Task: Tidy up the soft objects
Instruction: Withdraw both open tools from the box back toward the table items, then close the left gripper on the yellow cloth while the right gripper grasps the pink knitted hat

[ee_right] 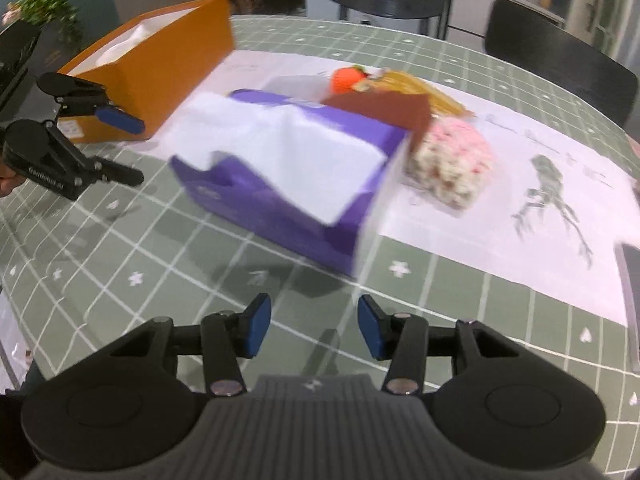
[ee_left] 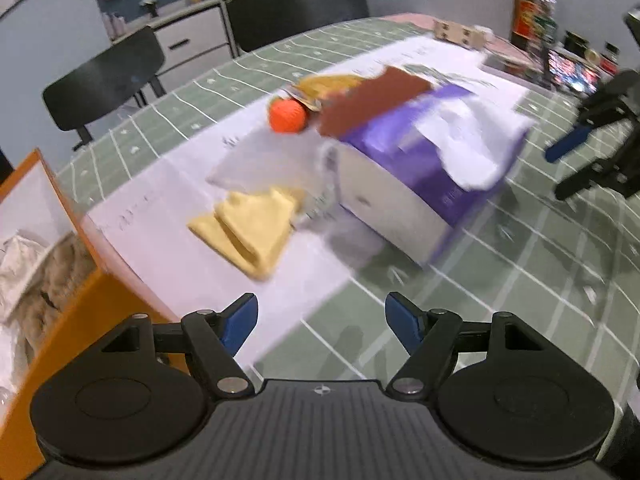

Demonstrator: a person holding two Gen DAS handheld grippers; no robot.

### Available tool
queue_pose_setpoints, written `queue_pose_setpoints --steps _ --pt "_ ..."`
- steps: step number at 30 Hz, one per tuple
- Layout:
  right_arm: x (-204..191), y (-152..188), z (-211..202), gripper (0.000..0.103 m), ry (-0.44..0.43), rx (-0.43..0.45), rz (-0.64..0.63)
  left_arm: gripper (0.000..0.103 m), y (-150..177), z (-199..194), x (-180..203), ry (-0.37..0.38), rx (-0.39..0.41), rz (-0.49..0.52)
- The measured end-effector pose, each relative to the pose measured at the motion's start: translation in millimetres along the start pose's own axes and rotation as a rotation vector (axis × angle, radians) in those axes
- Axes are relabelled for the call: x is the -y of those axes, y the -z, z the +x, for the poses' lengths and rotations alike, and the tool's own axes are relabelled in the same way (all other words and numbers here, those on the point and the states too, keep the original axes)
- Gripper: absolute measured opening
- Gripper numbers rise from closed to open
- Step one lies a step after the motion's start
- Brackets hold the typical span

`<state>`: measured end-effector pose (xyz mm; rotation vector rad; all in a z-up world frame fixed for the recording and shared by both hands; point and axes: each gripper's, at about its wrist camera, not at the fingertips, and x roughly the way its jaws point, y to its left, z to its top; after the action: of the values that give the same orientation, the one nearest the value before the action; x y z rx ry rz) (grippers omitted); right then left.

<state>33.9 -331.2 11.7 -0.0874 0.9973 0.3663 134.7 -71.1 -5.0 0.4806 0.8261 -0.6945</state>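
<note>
Nearest, the left gripper (ee_left: 321,322) hangs released and empty over the green checked worktop (ee_left: 500,280); the right gripper (ee_right: 314,326), its blue pads apart, is likewise empty. Beyond them lies a purple tissue box (ee_right: 288,176), a folded yellow cloth (ee_left: 256,232) beside it. Farther off sit an orange ball (ee_left: 287,117) and the orange box (ee_right: 160,64).
</note>
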Motion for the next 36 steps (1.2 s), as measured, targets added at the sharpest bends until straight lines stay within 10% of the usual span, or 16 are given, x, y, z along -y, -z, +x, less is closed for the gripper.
queue_pose_setpoints --steps 10,24,36 --pt "32.3 -6.8 0.2 0.051 0.062 0.019 0.049 0.086 -22.2 30.0 1.6 -0.082 -0.028 0.087" --pt "55.1 -18.0 9.3 0.052 0.095 0.036 0.083 0.088 -42.6 71.1 -17.3 -0.096 -0.091 -0.084" --pt "56.2 -18.5 14.2 0.053 0.091 0.043 0.087 0.038 -47.1 73.8 -25.1 0.008 -0.088 -0.156"
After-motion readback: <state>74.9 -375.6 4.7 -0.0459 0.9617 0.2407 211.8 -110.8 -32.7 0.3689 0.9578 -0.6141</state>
